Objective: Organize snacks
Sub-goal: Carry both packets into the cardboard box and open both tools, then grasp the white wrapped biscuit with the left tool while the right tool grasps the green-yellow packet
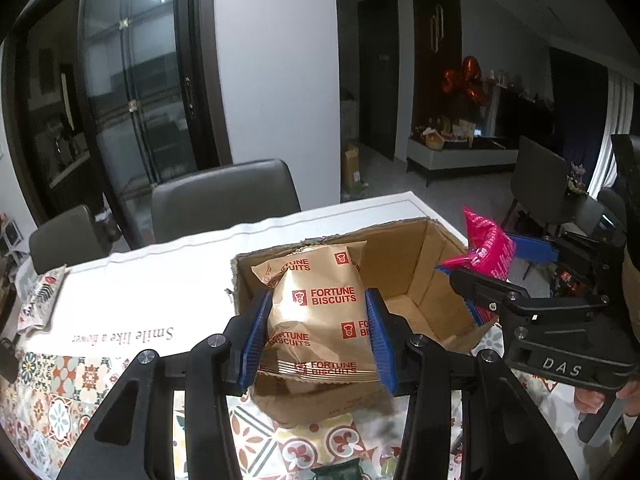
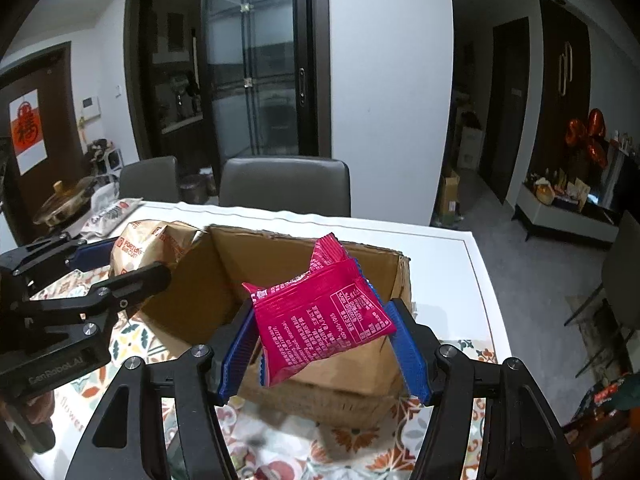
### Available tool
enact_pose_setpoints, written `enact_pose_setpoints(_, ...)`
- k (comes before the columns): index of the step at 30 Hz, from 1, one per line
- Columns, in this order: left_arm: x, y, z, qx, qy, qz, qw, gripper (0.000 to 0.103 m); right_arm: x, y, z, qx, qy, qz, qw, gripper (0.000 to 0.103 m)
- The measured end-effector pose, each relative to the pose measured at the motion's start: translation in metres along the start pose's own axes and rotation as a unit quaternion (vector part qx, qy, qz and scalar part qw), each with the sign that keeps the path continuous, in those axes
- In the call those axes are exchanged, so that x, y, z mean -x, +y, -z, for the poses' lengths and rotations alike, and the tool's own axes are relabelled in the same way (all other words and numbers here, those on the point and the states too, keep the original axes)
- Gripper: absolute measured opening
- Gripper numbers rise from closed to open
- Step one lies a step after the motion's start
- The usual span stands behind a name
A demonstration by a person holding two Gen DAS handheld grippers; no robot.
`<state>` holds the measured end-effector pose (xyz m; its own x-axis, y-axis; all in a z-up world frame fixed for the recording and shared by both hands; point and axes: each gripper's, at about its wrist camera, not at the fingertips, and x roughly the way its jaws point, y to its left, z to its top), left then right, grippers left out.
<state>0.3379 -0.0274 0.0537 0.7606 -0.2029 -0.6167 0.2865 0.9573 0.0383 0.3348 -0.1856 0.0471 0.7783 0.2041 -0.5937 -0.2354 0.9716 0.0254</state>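
Observation:
My left gripper [image 1: 316,312] is shut on a tan Fortune Biscuits bag [image 1: 320,312] and holds it above the near left rim of an open cardboard box [image 1: 416,264]. My right gripper [image 2: 324,320] is shut on a pink snack packet [image 2: 320,312] and holds it over the box's [image 2: 200,296] near right side. The right gripper [image 1: 472,292] with the pink packet [image 1: 488,244] shows at the right of the left wrist view. The left gripper [image 2: 116,268] with the biscuit bag [image 2: 148,248] shows at the left of the right wrist view. The inside of the box looks bare.
The box stands on a table with a patterned cloth [image 1: 60,400] and a white runner [image 1: 160,280]. Grey chairs [image 1: 224,200] stand behind the table. A printed bag [image 1: 38,300] lies at the far left. A dark green item [image 1: 336,472] lies at the near edge.

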Motion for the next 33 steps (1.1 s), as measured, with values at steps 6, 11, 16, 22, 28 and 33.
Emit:
enact_pose_setpoints(6,-0.018,0.004,-0.011,0.004,0.005,-0.022,0.9997,0.057,-0.020,-0.004,-0.005,0.001,0.011,0.002,1.000,0.072)
enact_pose_setpoints(11,-0.005,0.006,-0.006,-0.007,-0.016,-0.057,0.9982,0.078,-0.022,-0.011,-0.003,-0.015,0.012,0.027,0.999,0.088)
enact_pose_setpoints(16,0.021,0.001,0.010,-0.015,-0.032,-0.072,0.9968,0.082,0.000,-0.002,0.011,-0.006,-0.009,0.040,0.999,0.088)
enact_pose_setpoints(22,0.064,-0.002,0.035,-0.011,-0.052,-0.074,0.9958,0.084,0.041,0.012,0.035,-0.021,-0.029,0.015,0.999,0.088)
enact_pose_setpoints(28,0.102,-0.011,0.063,-0.016,-0.067,-0.059,0.9959,0.086,0.079,0.031,0.064,-0.017,-0.040,0.011,0.999,0.088)
enact_pose_setpoints(33,0.119,-0.013,0.088,-0.013,-0.052,-0.032,0.9980,0.086,0.107,0.044,0.085,-0.021,-0.050,0.016,0.998,0.088)
